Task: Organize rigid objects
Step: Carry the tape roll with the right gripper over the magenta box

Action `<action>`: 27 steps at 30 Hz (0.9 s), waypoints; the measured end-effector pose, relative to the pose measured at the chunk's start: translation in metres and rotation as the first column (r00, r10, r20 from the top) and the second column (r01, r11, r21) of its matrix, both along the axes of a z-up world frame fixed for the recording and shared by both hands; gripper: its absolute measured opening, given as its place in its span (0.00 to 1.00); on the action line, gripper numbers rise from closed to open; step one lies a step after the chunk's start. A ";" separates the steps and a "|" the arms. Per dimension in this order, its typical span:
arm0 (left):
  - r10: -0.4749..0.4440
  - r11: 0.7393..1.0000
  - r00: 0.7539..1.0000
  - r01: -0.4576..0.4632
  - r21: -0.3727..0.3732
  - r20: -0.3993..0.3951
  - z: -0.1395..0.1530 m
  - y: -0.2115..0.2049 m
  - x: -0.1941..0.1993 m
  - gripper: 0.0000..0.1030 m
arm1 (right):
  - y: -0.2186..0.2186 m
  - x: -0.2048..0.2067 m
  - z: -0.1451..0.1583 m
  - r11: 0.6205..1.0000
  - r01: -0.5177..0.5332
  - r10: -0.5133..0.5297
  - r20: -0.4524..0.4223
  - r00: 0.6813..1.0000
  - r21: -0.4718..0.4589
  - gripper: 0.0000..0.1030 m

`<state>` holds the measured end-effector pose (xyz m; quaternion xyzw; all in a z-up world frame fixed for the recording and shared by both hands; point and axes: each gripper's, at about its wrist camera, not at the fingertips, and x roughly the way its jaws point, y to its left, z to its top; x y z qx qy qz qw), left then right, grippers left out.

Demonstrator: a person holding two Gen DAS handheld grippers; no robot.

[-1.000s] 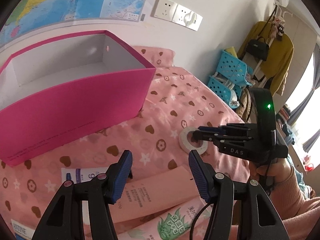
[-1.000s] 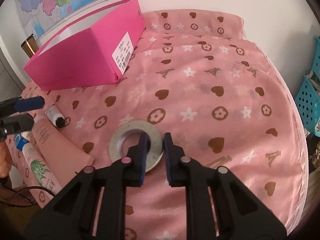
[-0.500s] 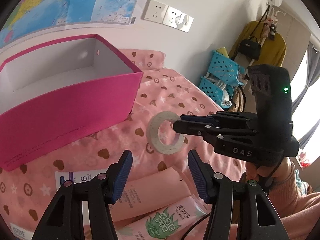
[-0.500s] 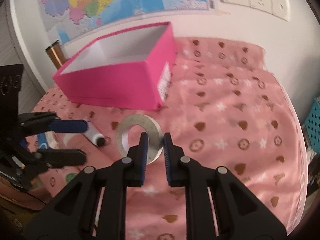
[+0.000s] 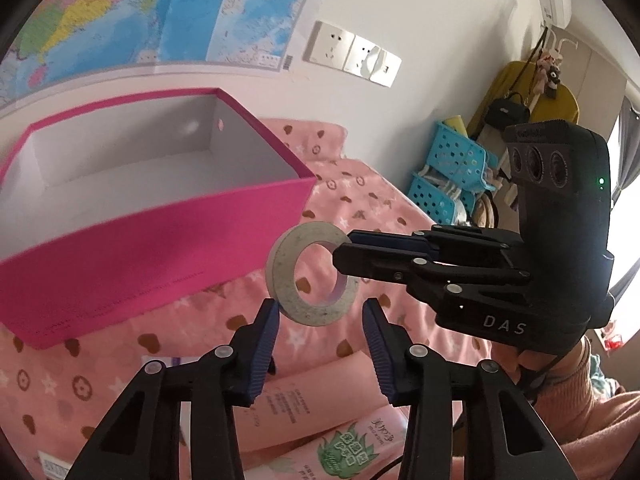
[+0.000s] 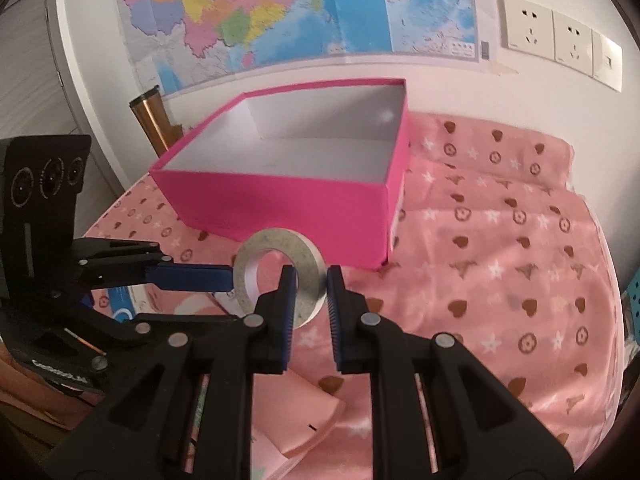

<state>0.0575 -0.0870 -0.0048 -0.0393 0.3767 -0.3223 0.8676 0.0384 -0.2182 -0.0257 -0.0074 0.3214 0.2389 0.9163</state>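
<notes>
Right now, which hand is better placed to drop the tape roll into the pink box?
Right. The right gripper already clamps the tape roll in the air, just in front of the open pink box. The left gripper has open jaws and holds nothing, below the roll.

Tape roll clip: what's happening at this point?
The right hand-held gripper is shut on the tape roll, holding it in the air in front of the open pink box, not yet over it. The left hand-held gripper is open and holds nothing. Pink tubes lie on the patterned cloth.
</notes>
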 end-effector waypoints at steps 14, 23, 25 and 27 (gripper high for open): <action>0.052 0.998 0.995 -0.054 0.022 0.090 0.030 0.013 0.014 0.42 | 0.015 0.018 0.032 0.999 -0.042 0.042 0.069 0.997 0.007 0.17; 0.077 0.996 0.991 -0.081 0.032 0.111 0.044 0.018 0.036 0.42 | 0.019 0.041 0.048 0.999 -0.050 0.048 0.085 0.995 0.021 0.17; 0.082 0.996 0.990 -0.086 0.037 0.113 0.045 0.018 0.041 0.42 | 0.020 0.047 0.051 0.999 -0.047 0.046 0.087 0.995 0.019 0.17; 0.085 0.995 0.990 -0.090 0.040 0.115 0.046 0.018 0.045 0.42 | 0.020 0.051 0.051 0.999 -0.046 0.044 0.085 0.995 0.019 0.17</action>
